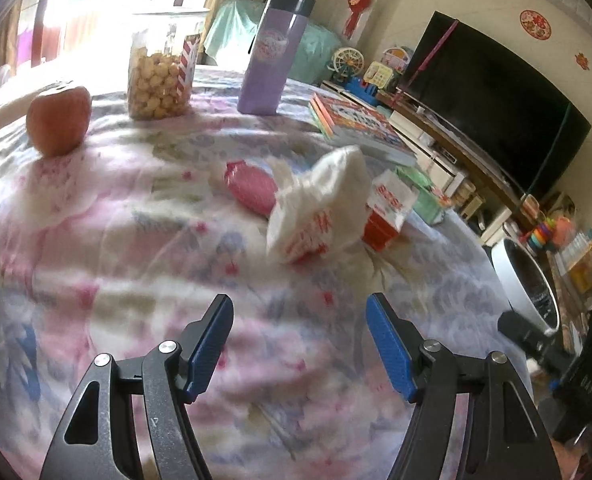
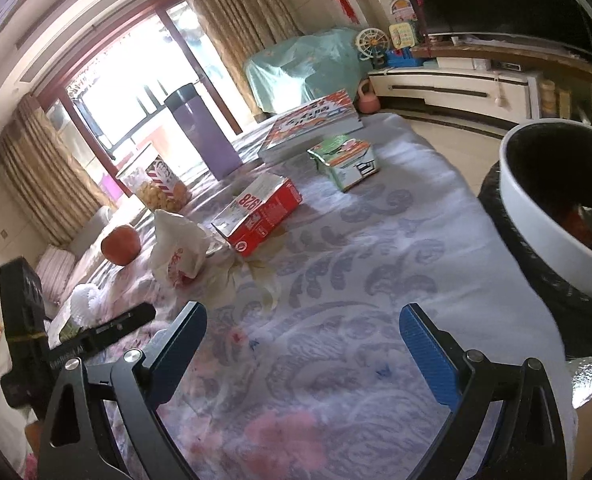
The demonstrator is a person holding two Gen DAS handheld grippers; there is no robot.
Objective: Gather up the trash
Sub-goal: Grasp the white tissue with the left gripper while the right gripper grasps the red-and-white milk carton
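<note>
Both of your grippers, the left gripper (image 1: 300,308) and the right gripper (image 2: 302,316), stand wide open and hold nothing. You seem to be at the approach step. The crumpled white bag (image 1: 316,208) lies on the floral cloth (image 1: 136,240), ahead of the left gripper, touching the red carton (image 1: 386,216), with a pink wrapper (image 1: 250,186) just behind. The bin (image 2: 552,200) waits beside the table's right edge. Next, I think, you bring the left fingers (image 1: 212,344) around the bag before closing.

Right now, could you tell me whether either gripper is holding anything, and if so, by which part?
Nothing is held. The left gripper and the right gripper both stand open above the floral cloth, with only fabric showing between their fingers.
</note>
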